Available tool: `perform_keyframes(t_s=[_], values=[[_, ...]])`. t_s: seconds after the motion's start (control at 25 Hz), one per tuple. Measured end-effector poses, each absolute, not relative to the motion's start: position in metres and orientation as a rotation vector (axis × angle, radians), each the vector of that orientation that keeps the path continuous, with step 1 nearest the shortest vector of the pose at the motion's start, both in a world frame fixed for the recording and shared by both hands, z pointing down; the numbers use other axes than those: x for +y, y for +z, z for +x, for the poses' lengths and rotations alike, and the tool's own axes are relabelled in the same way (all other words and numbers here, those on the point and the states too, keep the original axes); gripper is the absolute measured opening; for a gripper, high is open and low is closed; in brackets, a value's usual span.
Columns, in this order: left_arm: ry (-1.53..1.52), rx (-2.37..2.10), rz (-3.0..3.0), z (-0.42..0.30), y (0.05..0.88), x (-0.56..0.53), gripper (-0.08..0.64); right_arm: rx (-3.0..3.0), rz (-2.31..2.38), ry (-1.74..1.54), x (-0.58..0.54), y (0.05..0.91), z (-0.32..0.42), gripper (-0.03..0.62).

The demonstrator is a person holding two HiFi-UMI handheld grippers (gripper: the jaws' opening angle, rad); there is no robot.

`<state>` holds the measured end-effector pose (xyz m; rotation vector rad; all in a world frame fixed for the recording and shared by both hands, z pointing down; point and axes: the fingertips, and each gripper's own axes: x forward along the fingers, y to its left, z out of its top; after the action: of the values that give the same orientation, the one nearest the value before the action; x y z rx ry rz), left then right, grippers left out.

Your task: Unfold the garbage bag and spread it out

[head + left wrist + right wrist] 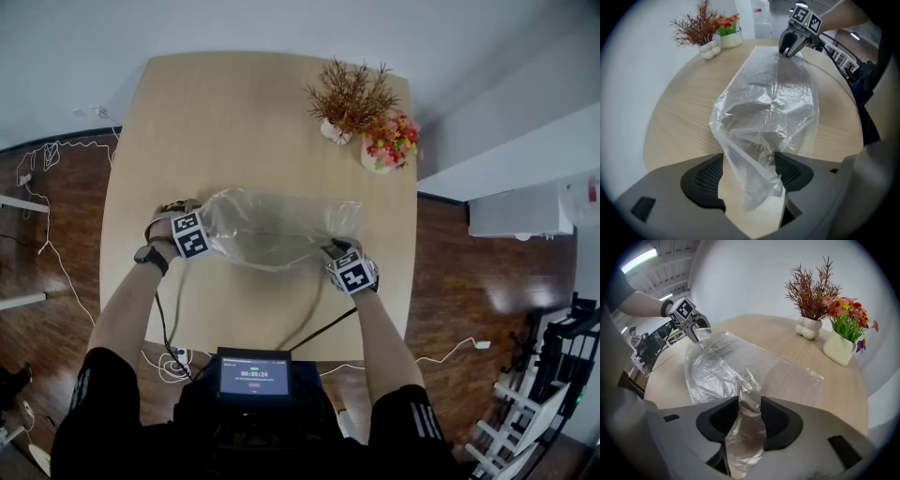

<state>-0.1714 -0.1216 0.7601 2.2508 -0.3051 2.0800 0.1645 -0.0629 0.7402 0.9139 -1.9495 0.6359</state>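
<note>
A clear garbage bag [277, 230] lies lengthwise across the light wooden table [234, 122], puffed and crumpled, stretched between both grippers. My left gripper [192, 230] points straight down at the bag's left end. Its jaws [749, 164] stand well apart with the bag's end [759, 187] loose between them, brushing the right-hand pad [792, 171]; bare table shows beside the film. My right gripper [349, 265] is at the bag's other end, and its narrow-set jaws [750, 404] are shut on a twisted strip of the bag [747, 427]. Each gripper shows in the other's view, the right gripper [790, 47] and the left gripper [696, 331].
A dried brown plant in a white vase [349, 98] and a pot of red and yellow flowers [389, 145] stand at the table's far right corner. Black cables [309, 328] run over the near table edge. A screen device [253, 375] hangs at the person's chest.
</note>
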Motion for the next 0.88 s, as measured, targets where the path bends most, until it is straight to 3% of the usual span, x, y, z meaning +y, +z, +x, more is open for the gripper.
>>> perform_keyframes(t_s=[0.44, 0.88], values=[[2.053, -0.339, 2.260, -0.174, 0.755, -0.124, 0.356, -1.962, 0.947, 0.611, -0.066, 0.736, 0.166, 0.181], [1.759, -0.517, 2.449, -0.151, 0.689, -0.131, 0.356, -2.006, 1.087, 0.598, -0.062, 0.703, 0.173, 0.179]])
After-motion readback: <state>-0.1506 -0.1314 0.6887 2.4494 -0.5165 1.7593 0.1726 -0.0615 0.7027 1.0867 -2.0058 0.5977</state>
